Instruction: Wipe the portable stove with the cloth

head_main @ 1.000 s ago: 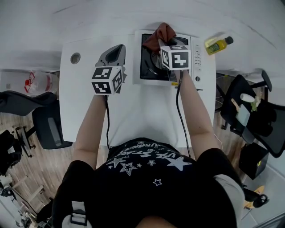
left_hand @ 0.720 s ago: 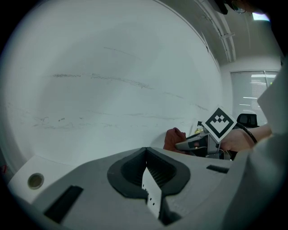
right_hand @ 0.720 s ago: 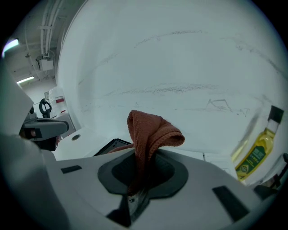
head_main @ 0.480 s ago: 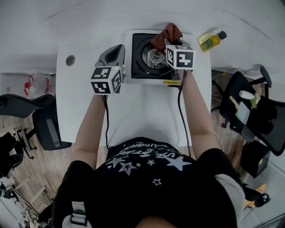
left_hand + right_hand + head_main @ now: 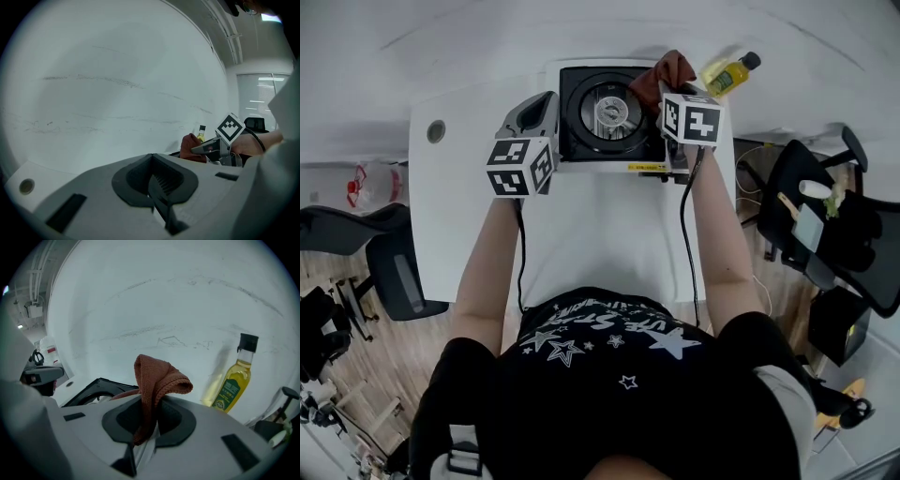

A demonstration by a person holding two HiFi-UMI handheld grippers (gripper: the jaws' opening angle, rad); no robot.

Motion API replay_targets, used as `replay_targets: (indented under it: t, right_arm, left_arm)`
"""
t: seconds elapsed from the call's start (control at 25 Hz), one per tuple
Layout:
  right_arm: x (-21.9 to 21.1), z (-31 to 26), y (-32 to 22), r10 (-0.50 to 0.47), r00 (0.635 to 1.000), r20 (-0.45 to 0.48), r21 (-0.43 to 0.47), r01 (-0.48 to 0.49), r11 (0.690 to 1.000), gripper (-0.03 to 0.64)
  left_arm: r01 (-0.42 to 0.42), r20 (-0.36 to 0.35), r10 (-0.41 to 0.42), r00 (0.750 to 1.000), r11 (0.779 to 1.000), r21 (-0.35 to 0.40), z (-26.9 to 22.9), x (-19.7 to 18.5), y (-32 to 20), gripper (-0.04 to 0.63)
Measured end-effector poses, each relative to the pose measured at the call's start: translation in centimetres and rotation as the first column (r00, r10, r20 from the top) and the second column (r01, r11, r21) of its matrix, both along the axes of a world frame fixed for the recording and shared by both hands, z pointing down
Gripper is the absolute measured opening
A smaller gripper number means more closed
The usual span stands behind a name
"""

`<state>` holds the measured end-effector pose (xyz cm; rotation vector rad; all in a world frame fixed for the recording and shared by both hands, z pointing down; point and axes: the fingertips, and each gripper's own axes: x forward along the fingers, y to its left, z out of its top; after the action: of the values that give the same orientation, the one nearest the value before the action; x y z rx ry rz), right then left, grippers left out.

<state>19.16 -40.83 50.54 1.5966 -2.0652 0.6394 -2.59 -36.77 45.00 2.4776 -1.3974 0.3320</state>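
Observation:
The portable stove has a black top and round burner and sits at the far middle of the white table. My right gripper is shut on the rust-brown cloth over the stove's right rear corner. The cloth bunches up between the jaws in the right gripper view, with the stove to its left. My left gripper hovers at the stove's left edge, jaws shut and empty. In the left gripper view its jaws meet, with the cloth beyond.
A bottle of yellow oil stands just right of the stove, close to my right gripper; it shows too in the right gripper view. A round grommet hole is at the table's left. Office chairs stand to the right.
The right gripper with the cloth has slid from the burner's middle to the stove's right rear corner. The head view has shifted; the left gripper stays at the stove's left.

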Motion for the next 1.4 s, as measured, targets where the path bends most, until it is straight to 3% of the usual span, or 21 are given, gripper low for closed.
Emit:
replay_targets:
  t: [0.68,1.0,1.4]
  right_arm:
    - [3.8,0.0,1.4,0.078,0.997,-0.012,-0.023,-0.079,0.997,0.058]
    - [6.3,-0.2,2.3,0.123,0.991,-0.059,-0.024,-0.125,0.992,0.058]
    - [5.1,-3.1,3.4,0.108,0.993,-0.040,0.022,-0.107,0.994,0.058]
  left_arm:
    - [-0.024,-0.005,0.024,1.000,1.000,0.005,-0.3,1.2,0.6,0.008]
    - [-0.026,-0.009,0.026,1.000,1.000,0.000,-0.4,1.4,1.3,0.008]
    - [-0.011,-0.018,0.011,1.000,1.000,0.018,-1.7,0.4,2.3,0.008]
